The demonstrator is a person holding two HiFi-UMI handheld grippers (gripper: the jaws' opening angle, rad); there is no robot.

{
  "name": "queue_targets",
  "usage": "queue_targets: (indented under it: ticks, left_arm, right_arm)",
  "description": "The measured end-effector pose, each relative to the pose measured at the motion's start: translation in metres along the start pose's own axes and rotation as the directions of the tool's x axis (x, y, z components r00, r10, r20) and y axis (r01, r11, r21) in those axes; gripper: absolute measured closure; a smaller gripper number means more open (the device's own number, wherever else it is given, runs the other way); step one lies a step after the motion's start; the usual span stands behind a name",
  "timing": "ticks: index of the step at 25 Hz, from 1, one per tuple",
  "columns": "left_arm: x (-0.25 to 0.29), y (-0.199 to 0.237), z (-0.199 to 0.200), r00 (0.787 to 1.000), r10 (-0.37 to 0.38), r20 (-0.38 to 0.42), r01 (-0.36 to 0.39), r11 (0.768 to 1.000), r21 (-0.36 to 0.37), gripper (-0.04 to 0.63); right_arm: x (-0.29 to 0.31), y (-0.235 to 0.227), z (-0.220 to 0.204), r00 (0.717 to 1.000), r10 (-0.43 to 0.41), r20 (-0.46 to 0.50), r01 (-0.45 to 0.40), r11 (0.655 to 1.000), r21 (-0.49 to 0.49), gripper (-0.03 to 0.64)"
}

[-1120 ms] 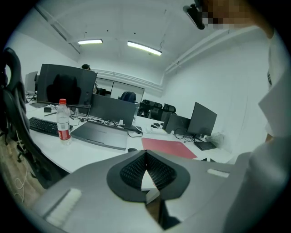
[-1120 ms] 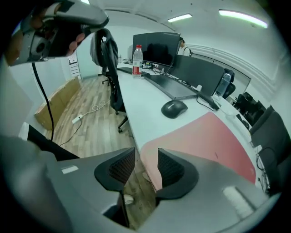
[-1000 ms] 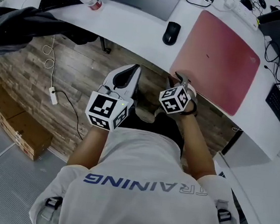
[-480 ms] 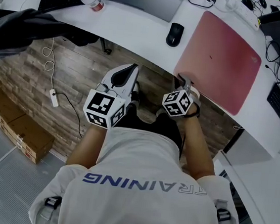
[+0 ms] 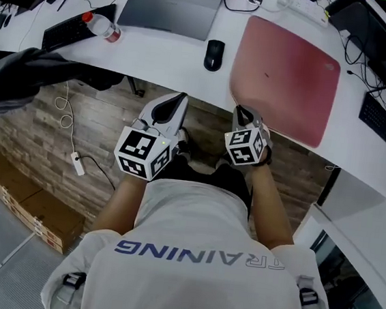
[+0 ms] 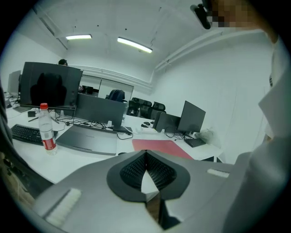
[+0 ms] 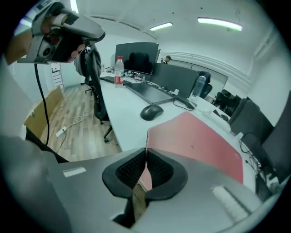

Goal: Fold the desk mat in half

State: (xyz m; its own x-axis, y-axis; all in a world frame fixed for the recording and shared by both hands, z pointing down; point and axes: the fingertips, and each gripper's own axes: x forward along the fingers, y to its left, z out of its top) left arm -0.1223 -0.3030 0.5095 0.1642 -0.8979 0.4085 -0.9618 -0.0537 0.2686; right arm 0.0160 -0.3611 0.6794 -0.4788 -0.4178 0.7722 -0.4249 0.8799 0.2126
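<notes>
The pink desk mat (image 5: 284,74) lies flat on the white desk (image 5: 183,53), right of the middle. My right gripper (image 5: 243,112) is at the mat's near-left corner, at the desk's front edge. In the right gripper view its jaws (image 7: 146,150) are closing, and the mat's (image 7: 195,141) raised corner edge stands pinched between the pads. My left gripper (image 5: 177,99) hangs in front of the desk, over the floor, left of the mat. Its jaws (image 6: 145,154) are shut with nothing in them; the mat (image 6: 159,146) shows far ahead of it.
A black mouse (image 5: 214,54) lies just left of the mat, a grey laptop (image 5: 171,7) behind it. A bottle (image 5: 102,28) and a keyboard (image 5: 67,31) are at the left. A dark chair back (image 5: 23,74) stands left. Monitors and cables crowd the desk's back and right.
The head view has swung, so the desk sits lower and further left in the picture. The right gripper stays at the mat's near-left corner. The left gripper has hardly moved.
</notes>
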Motion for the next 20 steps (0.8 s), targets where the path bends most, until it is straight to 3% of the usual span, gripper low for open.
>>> queue_targets:
  ticks: [8,20]
  left_arm:
    - [0.044,-0.081,0.026,0.993,-0.117,0.001,0.117,0.990,0.079,0.595]
    - [0.098,-0.180,0.036,0.982,-0.190,-0.008,0.190,0.976,0.110,0.595]
  right_arm:
    - [-0.047,-0.089,-0.055,0.990,-0.141,-0.016,0.142,0.981,0.133,0.591]
    - [-0.094,-0.178,-0.153,0.974,-0.220,-0.060,0.228,0.933,0.278,0.591]
